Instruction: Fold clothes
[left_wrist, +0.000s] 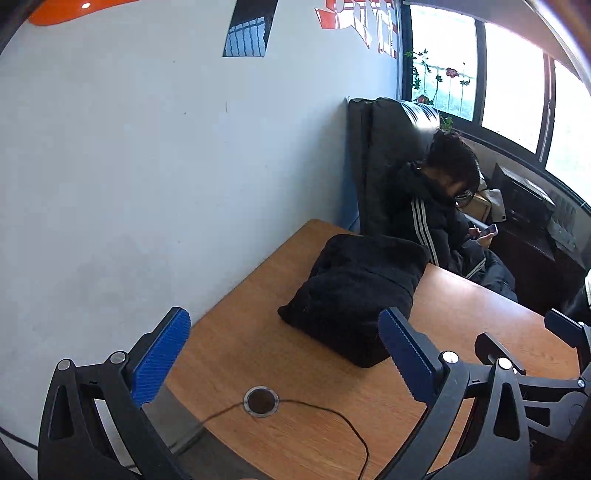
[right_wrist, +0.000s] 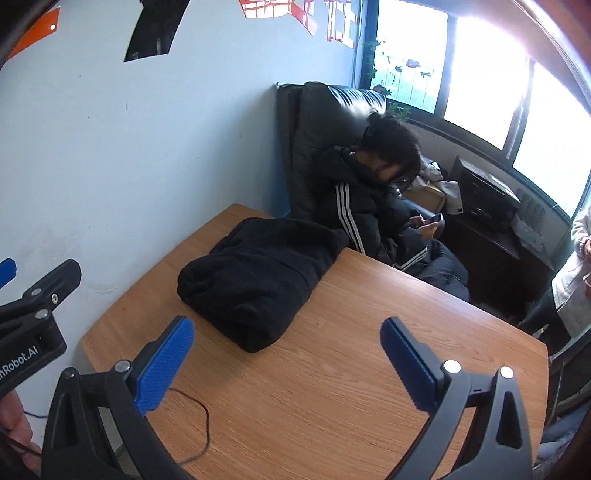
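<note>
Both grippers, left (left_wrist: 284, 354) and right (right_wrist: 286, 363), have black frames, silver pivot screws and ribbed blue pads (left_wrist: 160, 360).

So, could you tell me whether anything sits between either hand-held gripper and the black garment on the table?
Nothing visible does. Bare wooden table lies between the open right hand-held gripper and the folded black garment. The open left hand-held gripper also faces it unobstructed; the thin cable lies nearer than the fingertips.

Folded garment (right_wrist: 258, 284) on table (right_wrist: 369, 369), seated person (right_wrist: 369, 199) behind.
</note>
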